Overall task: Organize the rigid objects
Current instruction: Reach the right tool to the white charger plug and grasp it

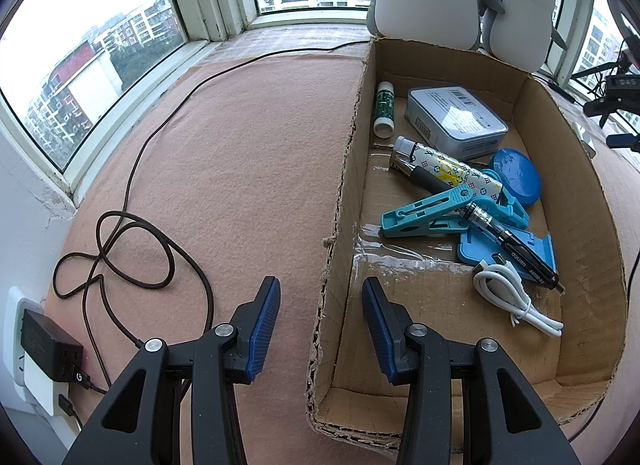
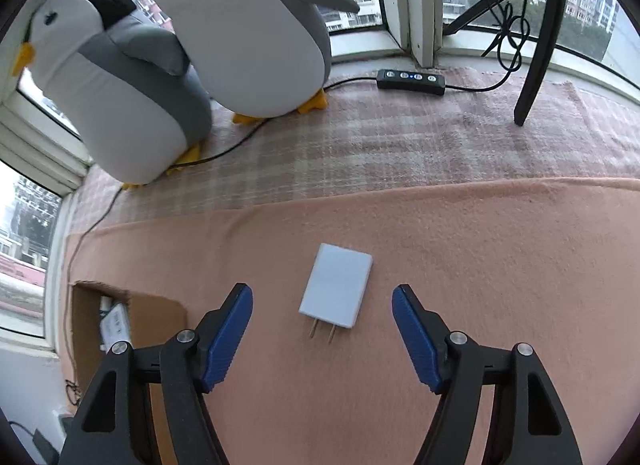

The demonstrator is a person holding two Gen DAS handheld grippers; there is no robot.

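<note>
A cardboard box (image 1: 580, 201) on the pink blanket holds a grey tin (image 1: 456, 121), a green-and-white tube (image 1: 385, 109), a patterned lighter (image 1: 452, 167), a blue round lid (image 1: 516, 177), teal clips (image 1: 432, 217), a black pen (image 1: 516, 249) and a white cable (image 1: 516, 297). My left gripper (image 1: 322, 289) is open and empty, straddling the box's left wall. A white charger plug (image 2: 336, 291) lies flat on the blanket, prongs toward me. My right gripper (image 2: 322, 299) is open, its fingers either side of the plug, apart from it. A corner of the box (image 2: 132, 317) shows in the right wrist view.
Two plush penguins (image 2: 240, 33) stand by the window behind the box. A brown cable (image 1: 132, 249) loops on the blanket to a wall adapter (image 1: 48, 345). A black remote (image 2: 411, 81) on a cord and a tripod leg (image 2: 536, 65) sit at the back right.
</note>
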